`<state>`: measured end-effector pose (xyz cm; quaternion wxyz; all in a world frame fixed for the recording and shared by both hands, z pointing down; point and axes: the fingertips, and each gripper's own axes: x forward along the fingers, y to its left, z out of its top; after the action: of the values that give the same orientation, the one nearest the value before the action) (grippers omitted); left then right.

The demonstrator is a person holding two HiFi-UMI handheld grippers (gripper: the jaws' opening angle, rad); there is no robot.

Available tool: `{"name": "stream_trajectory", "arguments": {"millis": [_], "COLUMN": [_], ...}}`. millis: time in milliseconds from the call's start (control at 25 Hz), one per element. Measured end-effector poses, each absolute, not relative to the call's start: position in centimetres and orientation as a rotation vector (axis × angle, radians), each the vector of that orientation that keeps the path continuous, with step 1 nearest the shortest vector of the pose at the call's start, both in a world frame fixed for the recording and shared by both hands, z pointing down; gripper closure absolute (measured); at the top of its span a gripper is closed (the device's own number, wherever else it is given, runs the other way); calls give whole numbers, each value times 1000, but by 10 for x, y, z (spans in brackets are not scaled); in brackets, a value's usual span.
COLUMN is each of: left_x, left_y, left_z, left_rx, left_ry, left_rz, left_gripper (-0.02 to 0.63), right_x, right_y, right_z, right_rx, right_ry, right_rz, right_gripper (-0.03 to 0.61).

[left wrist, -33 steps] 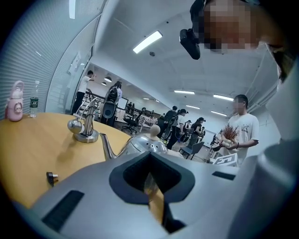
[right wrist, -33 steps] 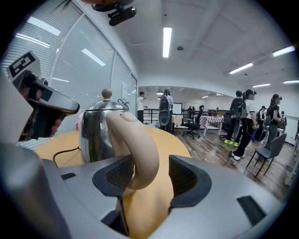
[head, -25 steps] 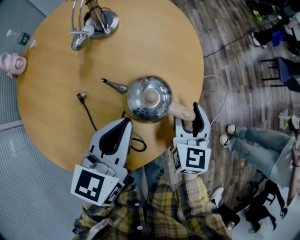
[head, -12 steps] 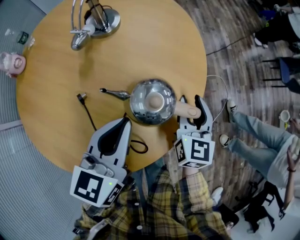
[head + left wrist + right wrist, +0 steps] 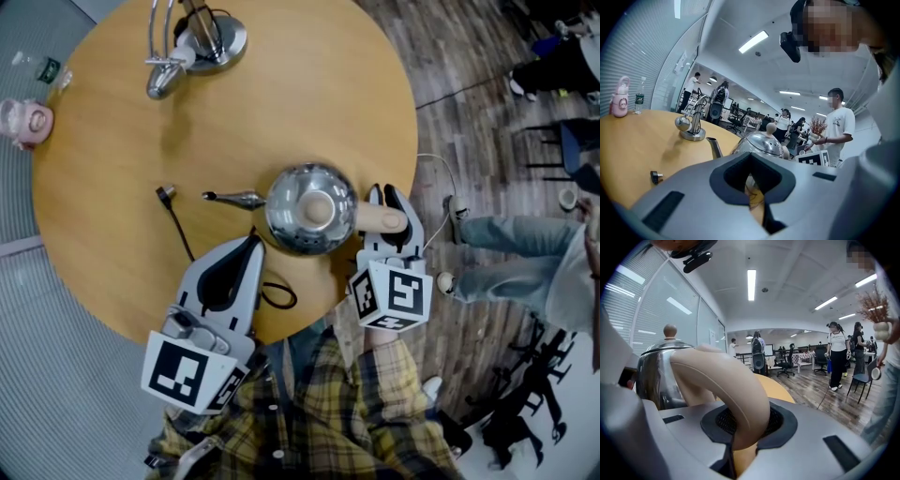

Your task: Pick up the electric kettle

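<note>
Left gripper (image 5: 246, 247): nearest the person, over the near rim of the surface (image 5: 112, 141). Its jaws are together with nothing between them, and it hangs just short of the kettle's near left side.
Right gripper (image 5: 387, 204): at the right rim of the surface. Its jaws have just been closing and the handle (image 5: 382, 221) now sits between them. They seem clamped on it, though the handle's curve hides part of the contact.
Handle: a beige loop on the kettle's right side that arches over and down into the right jaws.
Electric kettle (image 5: 309, 208): polished steel, upright on the surface, its body just left of the right jaws.
Long axis: it runs from spout (image 5: 231, 198) to handle, left to right, across the line along which the right gripper points.
Nearer hand: the right, already at the handle.
Coming move: probably a straight lift. The body hangs to one side of the grip, so it may tip spout-down.
Cord (image 5: 178, 230): black, on the surface left of the kettle; whether it is attached I cannot tell.
</note>
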<state>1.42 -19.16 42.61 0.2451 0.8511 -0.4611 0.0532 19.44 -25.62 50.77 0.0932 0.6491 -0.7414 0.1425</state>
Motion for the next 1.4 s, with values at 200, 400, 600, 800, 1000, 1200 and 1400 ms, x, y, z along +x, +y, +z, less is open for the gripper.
{"name": "stream_trajectory", "arguments": {"millis": [200, 400, 600, 800, 1000, 1200, 1400], "left_x": [13, 11, 10, 6, 6, 2, 0], "left_y": [-196, -200, -202, -204, -205, -206, -209], "left_z": [422, 416, 410, 403, 395, 385, 368], "left_rx": [2327, 2325, 2325, 2326, 2329, 2331, 2341], "left_ry": [-1275, -1295, -1310, -1328, -1347, -1363, -1393], "left_rz": [133, 131, 124, 113, 98, 83, 53], "left_gripper": [611, 611, 611, 611, 611, 611, 611], "right_x": [197, 199, 200, 201, 202, 201, 199], "right_y": [-257, -259, -261, -262, -266, -270, -275], "right_z": [505, 502, 499, 499, 495, 485, 468], "right_rx": [1979, 1993, 2011, 2024, 2023, 2020, 1992], "right_ry": [-2233, -2239, -2234, -2221, -2217, -2234, -2254], "right_rz": [487, 500, 501, 526, 534, 540, 527], "right_gripper": [500, 502, 502, 502, 502, 502, 502]}}
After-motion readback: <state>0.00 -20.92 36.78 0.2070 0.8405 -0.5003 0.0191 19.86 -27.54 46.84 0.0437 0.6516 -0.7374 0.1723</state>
